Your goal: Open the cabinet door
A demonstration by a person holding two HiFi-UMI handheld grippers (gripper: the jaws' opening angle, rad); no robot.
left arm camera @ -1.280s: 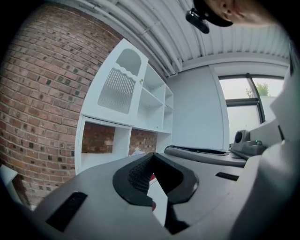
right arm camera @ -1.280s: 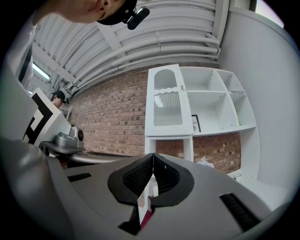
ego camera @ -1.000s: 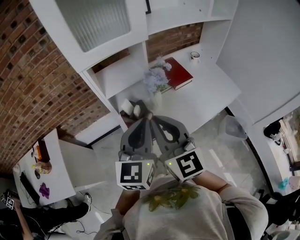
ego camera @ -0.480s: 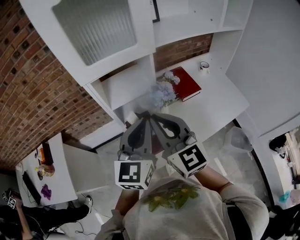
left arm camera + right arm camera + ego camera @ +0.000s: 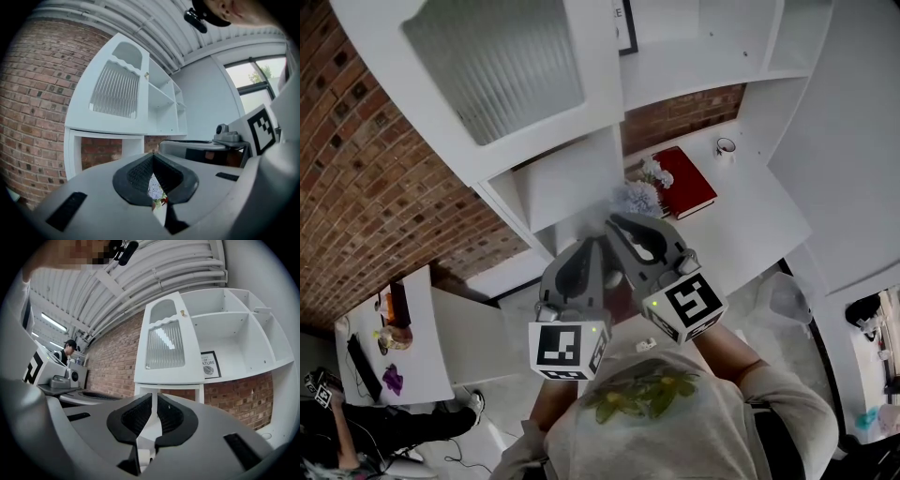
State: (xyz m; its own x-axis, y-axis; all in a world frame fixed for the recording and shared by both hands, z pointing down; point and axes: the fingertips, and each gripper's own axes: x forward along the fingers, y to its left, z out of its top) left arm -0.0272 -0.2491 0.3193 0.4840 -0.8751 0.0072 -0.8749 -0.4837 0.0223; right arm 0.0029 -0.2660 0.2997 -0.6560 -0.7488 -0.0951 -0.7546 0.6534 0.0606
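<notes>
Both hand-held grippers closed, empty: left hand-held gripper (image 5: 598, 244), right hand-held gripper (image 5: 613, 224). Cabinet door (image 5: 502, 70) above, well apart. Next: open right jaws, reach knob (image 5: 182, 313), clamp squarely, pull along hinge arc.

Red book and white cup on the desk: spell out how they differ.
The red book is flat and rectangular, lying on its cover; the white cup is round and stands upright, mouth up. The book is clearly the larger. The book lies right next to the flowers; the cup stands apart from both. Both rest on the white desk.
</notes>
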